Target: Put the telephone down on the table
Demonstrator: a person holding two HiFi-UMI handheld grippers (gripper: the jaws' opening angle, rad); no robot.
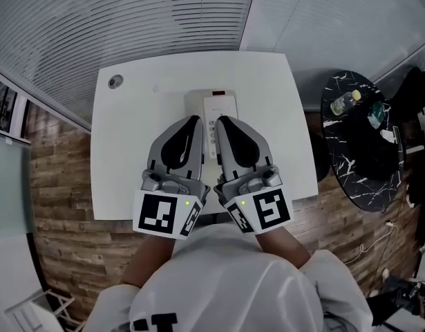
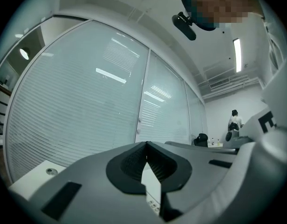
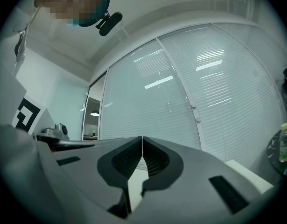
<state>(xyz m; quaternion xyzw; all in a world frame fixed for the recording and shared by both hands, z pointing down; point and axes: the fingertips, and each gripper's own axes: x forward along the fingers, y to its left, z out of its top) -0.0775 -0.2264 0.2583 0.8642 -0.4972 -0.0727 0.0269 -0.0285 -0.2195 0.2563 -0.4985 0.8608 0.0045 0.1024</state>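
The white telephone [image 1: 220, 109] lay flat on the table [image 1: 129, 130]. The left gripper [image 1: 195, 122] and right gripper [image 1: 222, 122] were squeezed shut, holding nothing, close over it. A low swing could bump the phone and push it. I could read no words anywhere.

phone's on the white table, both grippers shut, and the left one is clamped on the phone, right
Not quite: the left gripper is clamped on nothing. The left gripper view shows its jaws closed together, empty. The rest stands: the phone lies on the white table and the right gripper is shut too.
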